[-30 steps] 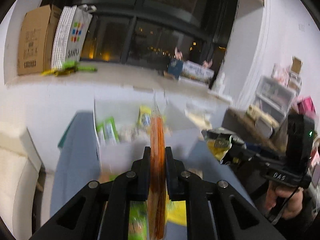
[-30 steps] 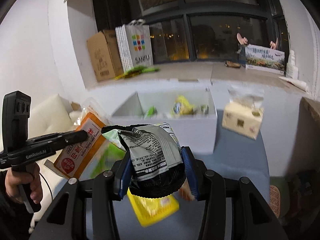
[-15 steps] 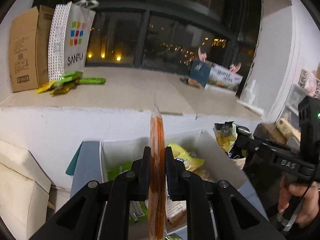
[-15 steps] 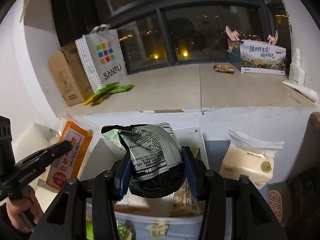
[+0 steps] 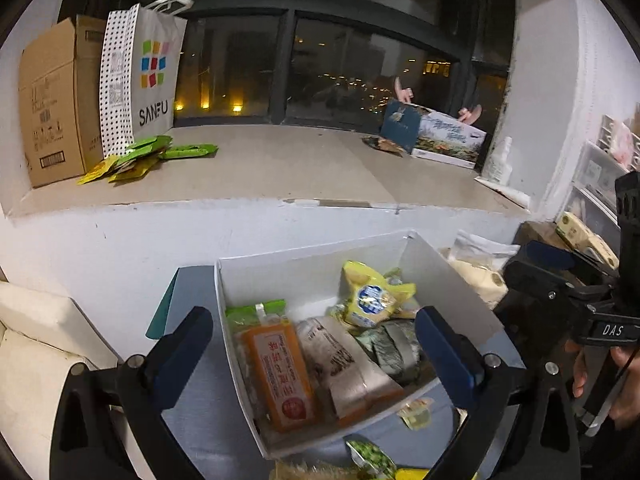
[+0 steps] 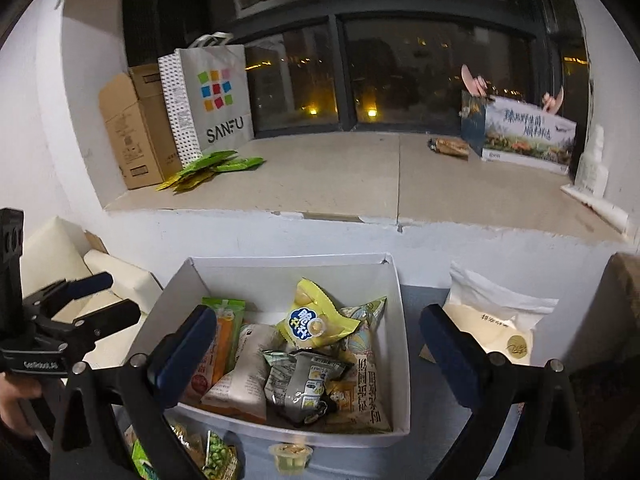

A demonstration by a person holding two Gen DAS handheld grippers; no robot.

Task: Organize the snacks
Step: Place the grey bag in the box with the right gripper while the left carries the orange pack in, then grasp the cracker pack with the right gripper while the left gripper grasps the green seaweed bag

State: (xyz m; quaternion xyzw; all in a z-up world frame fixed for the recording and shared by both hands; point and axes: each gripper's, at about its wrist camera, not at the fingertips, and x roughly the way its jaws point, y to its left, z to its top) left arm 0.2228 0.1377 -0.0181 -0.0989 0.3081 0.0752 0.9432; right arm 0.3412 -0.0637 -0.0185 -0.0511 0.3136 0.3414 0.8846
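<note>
White card forms the open box (image 5: 320, 256) that fills the lower middle of both wrist views, and the snacks lie inside it. The orange packet (image 5: 280, 372) lies flat at the box's left side in the left wrist view, its long axis running from the upper left toward the lower right of the frame, the round red mark at the near end. In the right wrist view the same packet (image 6: 218, 344) shows as an orange strip along the box's left wall, partly hidden behind a finger. The grey crinkled bag (image 6: 304, 380) lies in the middle of the box, crumpled, its long axis roughly up and down the frame, just below a yellow bag (image 6: 316, 320) that rests toward the far wall.

The left gripper (image 5: 312, 344) has just been opening; its jaws stand wide apart over the box with nothing pressed between them, the orange packet lying below in the box. The right gripper (image 6: 320, 344) has likewise just been opening and grips nothing, its fingers framing the box's contents.

A small jelly cup (image 6: 290, 456) sits just outside the near wall. A white pouch (image 6: 500, 320) stands right of the box.
</note>
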